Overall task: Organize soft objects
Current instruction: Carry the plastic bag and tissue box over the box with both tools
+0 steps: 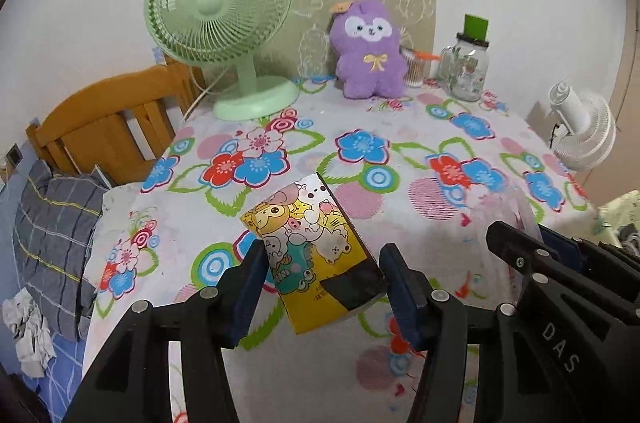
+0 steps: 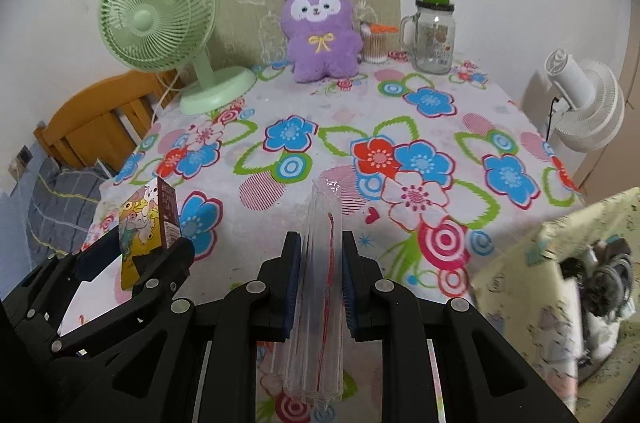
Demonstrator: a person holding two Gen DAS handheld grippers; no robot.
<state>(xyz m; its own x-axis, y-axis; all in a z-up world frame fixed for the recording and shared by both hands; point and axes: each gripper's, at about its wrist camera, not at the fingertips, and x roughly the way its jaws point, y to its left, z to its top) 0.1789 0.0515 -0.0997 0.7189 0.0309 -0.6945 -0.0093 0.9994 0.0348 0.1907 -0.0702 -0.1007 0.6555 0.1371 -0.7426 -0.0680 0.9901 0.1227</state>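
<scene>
My left gripper point(image 1: 322, 255) is shut on a flat cartoon-printed yellow packet point(image 1: 316, 251), held above the near edge of the floral tablecloth point(image 1: 400, 127). The packet also shows in the right wrist view point(image 2: 146, 231), between the left gripper's fingers point(image 2: 176, 255). My right gripper point(image 2: 320, 255) is shut on a clear plastic bag with a red strip point(image 2: 322, 263), bunched upright between its pads. The right gripper shows at the right in the left wrist view point(image 1: 516, 243). A purple plush toy point(image 1: 368, 51) sits against the wall at the table's back; it also shows in the right wrist view point(image 2: 320, 31).
A green desk fan point(image 1: 220, 11) stands back left. A glass mason jar point(image 1: 466, 67) and a cotton-swab cup point(image 1: 414, 67) stand back right. A white fan point(image 1: 588, 127) is off the table's right. A wooden chair point(image 1: 104, 123) and grey checked cloth point(image 1: 56, 243) are left.
</scene>
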